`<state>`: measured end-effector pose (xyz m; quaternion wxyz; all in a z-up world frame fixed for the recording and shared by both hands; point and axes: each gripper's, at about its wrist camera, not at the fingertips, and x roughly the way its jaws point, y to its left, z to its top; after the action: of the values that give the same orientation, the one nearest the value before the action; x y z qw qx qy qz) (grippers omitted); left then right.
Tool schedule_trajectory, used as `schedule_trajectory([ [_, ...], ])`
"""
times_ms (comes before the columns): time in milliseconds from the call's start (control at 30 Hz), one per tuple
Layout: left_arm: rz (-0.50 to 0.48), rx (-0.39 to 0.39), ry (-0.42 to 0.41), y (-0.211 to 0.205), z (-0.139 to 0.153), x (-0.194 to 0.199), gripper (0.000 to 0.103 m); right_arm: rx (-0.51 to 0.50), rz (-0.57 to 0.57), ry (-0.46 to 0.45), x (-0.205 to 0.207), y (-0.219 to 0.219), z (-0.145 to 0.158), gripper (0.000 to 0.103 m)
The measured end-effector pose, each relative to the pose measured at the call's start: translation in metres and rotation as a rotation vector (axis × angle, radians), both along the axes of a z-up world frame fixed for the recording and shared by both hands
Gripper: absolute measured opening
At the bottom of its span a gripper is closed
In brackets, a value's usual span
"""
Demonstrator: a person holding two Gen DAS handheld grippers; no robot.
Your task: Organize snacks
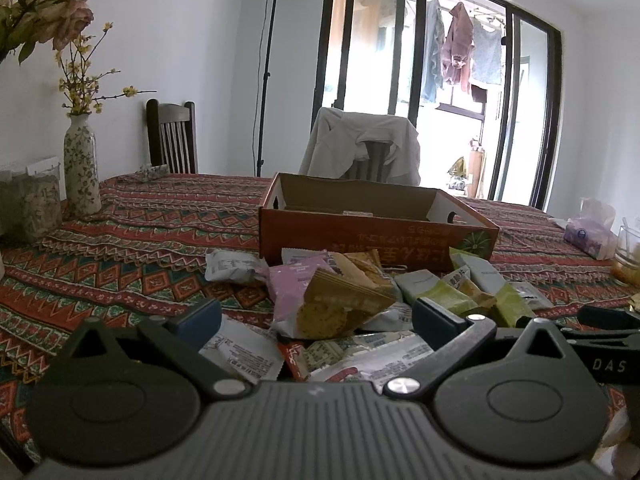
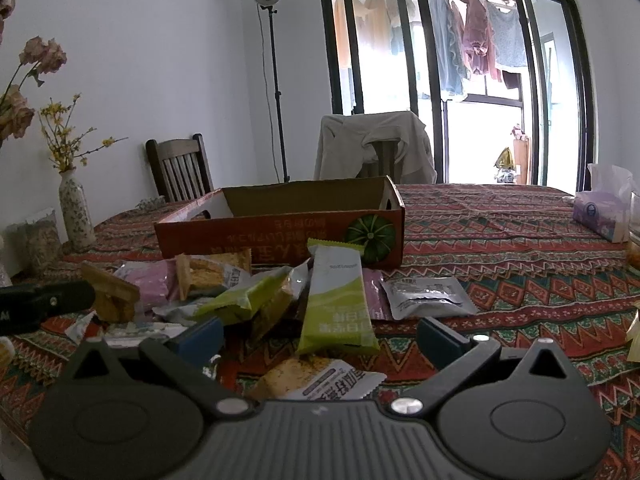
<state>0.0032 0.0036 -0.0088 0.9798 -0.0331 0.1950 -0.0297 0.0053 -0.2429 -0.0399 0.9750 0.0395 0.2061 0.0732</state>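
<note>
A pile of snack packets (image 1: 340,300) lies on the patterned tablecloth in front of an open orange cardboard box (image 1: 372,236). My left gripper (image 1: 316,318) is open, low over the near side of the pile, with a brown cracker packet (image 1: 340,308) between its blue pads. In the right wrist view the same box (image 2: 280,236) sits behind the pile (image 2: 248,292). My right gripper (image 2: 318,338) is open around the near end of a green-and-white bar packet (image 2: 338,300). A yellow-and-white packet (image 2: 316,380) lies just below it.
A floral vase (image 1: 81,168) and a filled jar (image 1: 30,204) stand at the left. A purple tissue pack (image 2: 604,212) and a glass (image 1: 630,248) sit at the right. Two chairs (image 1: 172,136) stand behind the table. The other gripper's black body (image 2: 40,304) shows at the left edge.
</note>
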Motion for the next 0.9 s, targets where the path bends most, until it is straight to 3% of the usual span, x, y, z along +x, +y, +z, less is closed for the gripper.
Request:
schedule_trajectory([
  [900, -0.006, -0.005, 0.002, 0.0001, -0.0019, -0.0006, 0.103, 0.002, 0.0, 0.006, 0.0005, 0.0003, -0.0016, 0.103],
])
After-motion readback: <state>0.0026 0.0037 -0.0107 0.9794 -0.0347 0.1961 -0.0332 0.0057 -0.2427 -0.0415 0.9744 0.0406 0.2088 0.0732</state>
